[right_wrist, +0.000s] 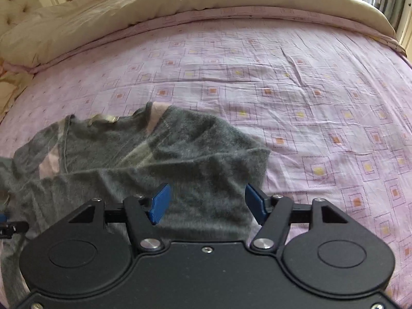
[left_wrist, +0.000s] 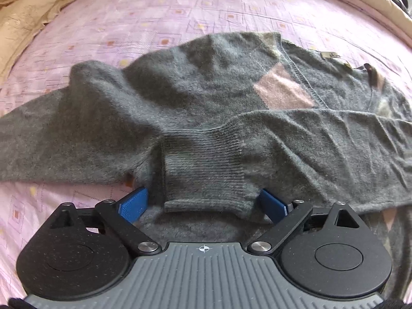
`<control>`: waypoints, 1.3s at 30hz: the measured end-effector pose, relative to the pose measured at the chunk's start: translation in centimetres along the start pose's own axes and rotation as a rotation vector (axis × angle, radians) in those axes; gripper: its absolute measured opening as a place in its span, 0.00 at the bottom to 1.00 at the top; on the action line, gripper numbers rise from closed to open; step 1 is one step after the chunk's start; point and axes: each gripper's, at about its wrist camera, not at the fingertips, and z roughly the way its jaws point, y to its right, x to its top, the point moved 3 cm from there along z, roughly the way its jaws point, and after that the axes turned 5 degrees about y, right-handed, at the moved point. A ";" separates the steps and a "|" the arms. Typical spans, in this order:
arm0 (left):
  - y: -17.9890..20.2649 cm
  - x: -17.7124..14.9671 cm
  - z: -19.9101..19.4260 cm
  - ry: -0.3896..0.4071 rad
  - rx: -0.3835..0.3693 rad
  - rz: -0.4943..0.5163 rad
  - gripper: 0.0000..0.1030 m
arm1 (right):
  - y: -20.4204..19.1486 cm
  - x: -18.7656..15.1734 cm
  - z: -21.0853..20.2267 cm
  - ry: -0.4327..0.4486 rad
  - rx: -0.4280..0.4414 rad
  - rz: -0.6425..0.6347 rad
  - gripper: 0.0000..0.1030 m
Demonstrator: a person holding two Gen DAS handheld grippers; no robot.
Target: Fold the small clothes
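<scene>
The left gripper (left_wrist: 204,203), low in its frame, stands spread wide, blue pads (left_wrist: 134,204) apparently gripping nothing. The right gripper (right_wrist: 206,203) likewise gapes, bottom centre.

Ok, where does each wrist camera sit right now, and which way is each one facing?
Left wrist: on the left gripper, aimed steeply down at the grey sweater; its ribbed cuff lies between the open blue fingers.
Right wrist: on the right gripper, angled down over the sweater's edge and the pink bedsheet; jaws open, nothing gripped.
Shared: the same sweater, sheet and beige duvet; the other gripper's tip shows at its left edge.
</scene>
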 end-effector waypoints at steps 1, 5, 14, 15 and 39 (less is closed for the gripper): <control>-0.1 -0.4 -0.2 0.006 0.012 0.002 0.92 | -0.3 -0.7 -0.4 -0.011 -0.009 -0.018 0.67; -0.9 -2.1 -1.5 -0.002 0.003 -0.039 0.89 | -0.4 -3.2 -2.1 -0.063 -0.005 0.016 0.77; -7.1 -5.4 -5.2 0.033 -0.046 -0.193 0.90 | -2.8 -5.0 -6.5 -0.042 0.065 0.062 0.91; -8.1 -5.4 -5.4 0.041 -0.032 -0.211 0.90 | -3.5 -5.0 -7.0 -0.033 0.079 0.057 0.91; -35.5 -3.5 -5.5 0.174 0.178 -0.432 0.89 | -22.3 -5.0 -9.2 -0.040 0.261 -0.036 0.97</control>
